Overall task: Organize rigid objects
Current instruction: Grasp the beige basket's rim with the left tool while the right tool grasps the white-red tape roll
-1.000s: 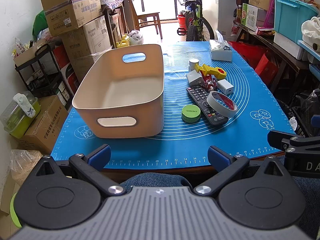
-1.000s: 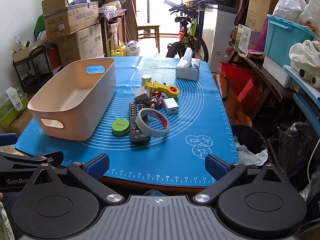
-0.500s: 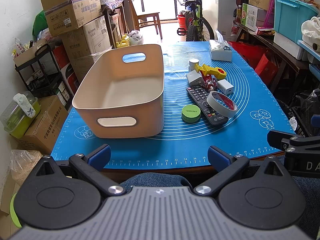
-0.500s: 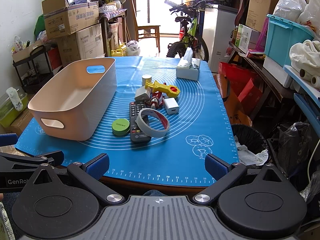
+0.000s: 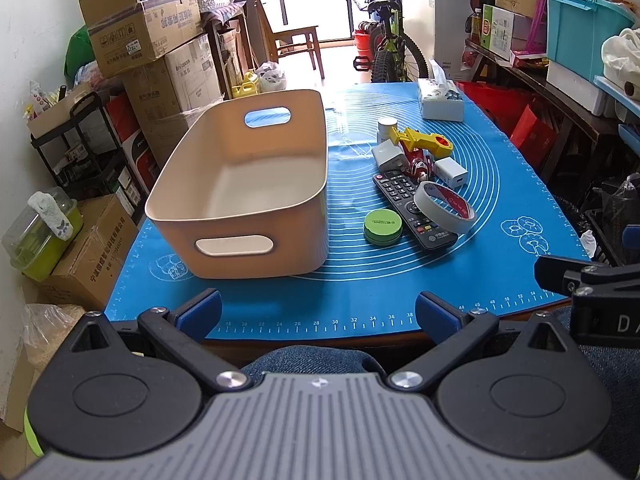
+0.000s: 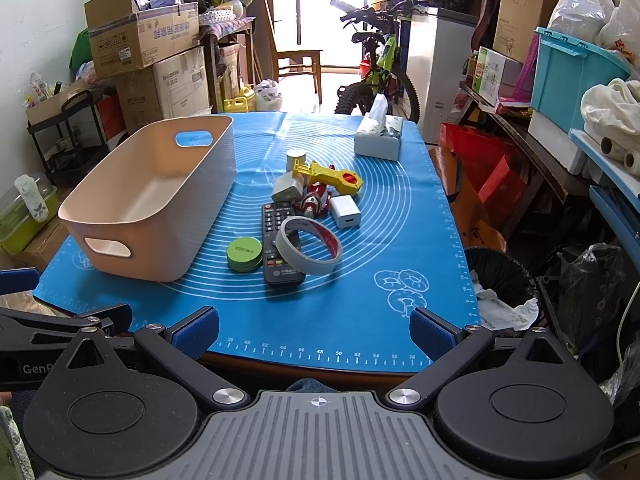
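Two handheld claws w/ blue-padded fingers sit at the near edge of a counter covered by a smooth blue silicone mat (image 5: 400,276) printed w/ white concentric rings and ruler marks. Left claw (image 5: 318,312) is spread wide, nothing between its pads. Right claw (image 6: 314,328) is likewise spread wide and holds nothing.

In the left view, a beige plastic bin (image 5: 256,240) w/ rounded corners, matte walls and oval handle cutouts stands at approx 11 o'clock; nothing is inside it.

The loose rigid items cluster at approx 1 o'clock, just beside the bin's right wall:
- flat round green tin (image 5: 382,226), nearest the bin
- long black remote (image 5: 412,210) w/ rows of buttons, touching the tin's right side
- ring of grey tape w/ red inner face (image 5: 444,207), lying tilted across the remote
- white cube charger (image 5: 451,172)
- red-and-silver toy figure (image 5: 418,162)
- grey-white plug adapter (image 5: 389,158)
- yellow plastic tool w/ red disc (image 5: 424,142)
- small white cylinder (image 5: 387,128) behind it

A white tissue box (image 5: 440,100) sits at the far right of the mat, well apart from the cluster.

Room is cluttered: stacked cardboard boxes (image 6: 144,36) at 10 o'clock, bicycle (image 6: 376,76) at 12, teal storage tub (image 6: 572,76) at 2.
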The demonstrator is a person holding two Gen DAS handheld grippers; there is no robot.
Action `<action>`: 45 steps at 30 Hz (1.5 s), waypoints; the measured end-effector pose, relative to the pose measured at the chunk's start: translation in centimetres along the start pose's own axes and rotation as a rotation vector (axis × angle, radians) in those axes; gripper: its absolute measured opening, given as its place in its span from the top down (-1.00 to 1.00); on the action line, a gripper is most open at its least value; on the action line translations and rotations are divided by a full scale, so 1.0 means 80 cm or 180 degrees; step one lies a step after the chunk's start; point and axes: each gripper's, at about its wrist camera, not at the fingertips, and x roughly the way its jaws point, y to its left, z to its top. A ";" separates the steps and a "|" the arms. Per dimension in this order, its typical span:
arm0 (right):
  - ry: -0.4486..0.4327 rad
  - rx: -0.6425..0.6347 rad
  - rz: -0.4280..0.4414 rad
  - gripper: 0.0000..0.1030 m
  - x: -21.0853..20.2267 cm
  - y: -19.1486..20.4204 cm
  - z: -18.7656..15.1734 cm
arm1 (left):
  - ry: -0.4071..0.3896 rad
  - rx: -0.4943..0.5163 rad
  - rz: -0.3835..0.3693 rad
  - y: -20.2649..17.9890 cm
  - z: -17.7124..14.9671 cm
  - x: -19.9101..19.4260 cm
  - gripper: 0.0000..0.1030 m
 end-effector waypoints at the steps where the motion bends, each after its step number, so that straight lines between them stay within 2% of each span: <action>1: 0.0000 0.0006 0.0002 -0.95 -0.001 0.002 -0.001 | 0.0004 0.0009 0.0004 -0.004 0.003 -0.004 -0.97; 6: -0.0006 -0.0016 0.0015 -0.95 -0.005 0.007 0.008 | -0.0019 -0.0008 -0.0076 0.005 0.014 -0.008 -0.97; 15: -0.0223 -0.0017 0.0067 -0.95 -0.010 0.013 0.051 | -0.0164 0.0009 0.0094 0.041 0.069 -0.016 -0.98; 22: -0.0370 0.0022 0.0050 -0.95 0.003 0.009 0.096 | -0.0185 0.0015 0.0299 0.079 0.110 0.009 -0.98; 25: -0.0389 0.0070 0.0036 -0.95 0.014 0.006 0.106 | -0.0161 0.0007 0.0303 0.094 0.124 0.022 -0.98; 33: -0.0282 0.0261 -0.0034 -0.95 0.068 0.000 0.128 | 0.0020 -0.0151 0.0290 0.150 0.156 0.075 -0.98; 45: 0.0162 0.0022 -0.0128 -0.93 0.176 0.036 0.120 | 0.0497 -0.0285 0.0219 0.214 0.165 0.190 -0.93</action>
